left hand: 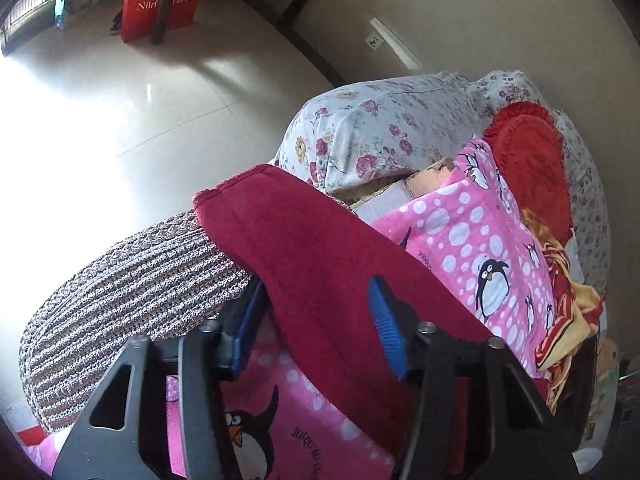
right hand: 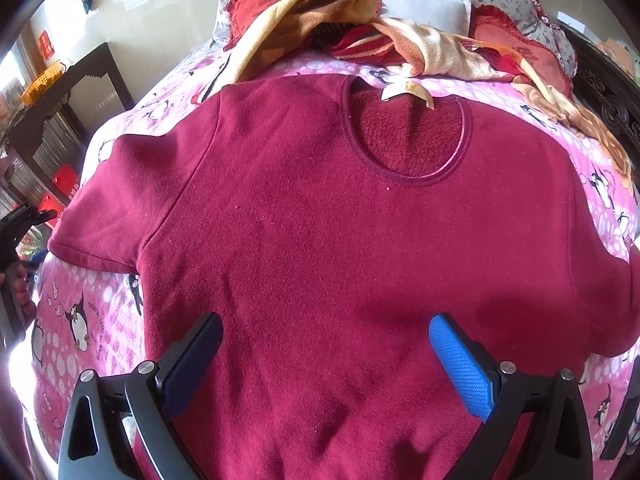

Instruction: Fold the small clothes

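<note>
Left hand-held gripper (left hand: 320,320) clamped on the maroon top's (right hand: 340,240) sleeve at the bed's (right hand: 608,200) left edge; right hand-held gripper (right hand: 326,356) wide open, empty, above its near hem.

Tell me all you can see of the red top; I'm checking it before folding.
The red top is a dark red, fleecy, short-sleeved shirt with a round stitched neckline and a cream label inside the collar. It lies flat, front up, on the pink penguin blanket. One sleeve sits between the left tongs; the right tongs straddle its lower body, open.
</note>
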A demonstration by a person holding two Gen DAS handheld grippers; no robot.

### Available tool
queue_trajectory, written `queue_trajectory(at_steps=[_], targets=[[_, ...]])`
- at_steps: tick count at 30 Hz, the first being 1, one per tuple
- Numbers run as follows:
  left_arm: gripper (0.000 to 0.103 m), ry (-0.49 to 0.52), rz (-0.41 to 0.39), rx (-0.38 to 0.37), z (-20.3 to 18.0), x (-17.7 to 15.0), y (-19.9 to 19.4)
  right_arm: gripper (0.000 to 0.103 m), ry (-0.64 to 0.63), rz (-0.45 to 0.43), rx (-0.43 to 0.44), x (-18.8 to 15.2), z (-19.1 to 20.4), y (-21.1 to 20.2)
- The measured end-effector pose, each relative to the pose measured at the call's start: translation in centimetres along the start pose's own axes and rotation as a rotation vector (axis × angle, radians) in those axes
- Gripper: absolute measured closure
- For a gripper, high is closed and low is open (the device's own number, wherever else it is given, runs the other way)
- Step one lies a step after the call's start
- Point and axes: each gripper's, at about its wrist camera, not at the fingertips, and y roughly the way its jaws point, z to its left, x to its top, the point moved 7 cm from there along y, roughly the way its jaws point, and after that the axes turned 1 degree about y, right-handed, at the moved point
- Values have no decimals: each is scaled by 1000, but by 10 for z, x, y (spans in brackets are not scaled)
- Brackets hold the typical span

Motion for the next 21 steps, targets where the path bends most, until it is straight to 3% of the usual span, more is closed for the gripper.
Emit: queue_trajectory(at_steps=[1, 4, 8, 12, 16, 21], targets=[[83, 0, 5, 1, 1, 1, 1, 0, -1, 4, 1, 0, 1, 1], [94, 11, -15, -38, -4, 2, -6, 0, 2, 11, 8, -1, 2, 3], [95, 84, -67, -76, -34, -5, -37, 0, 9, 0, 11, 0, -1, 1], [95, 239, -101, -162, -97, -31, -74, 0, 36, -17, 15, 3, -10, -4], [95, 392, -84, -224, -159, -79, -90, 0, 69, -29, 22, 4, -20, -9], [95, 552, 0, -280, -221, -156, -80, 0, 90, -52, 22, 4, -34, -18]])
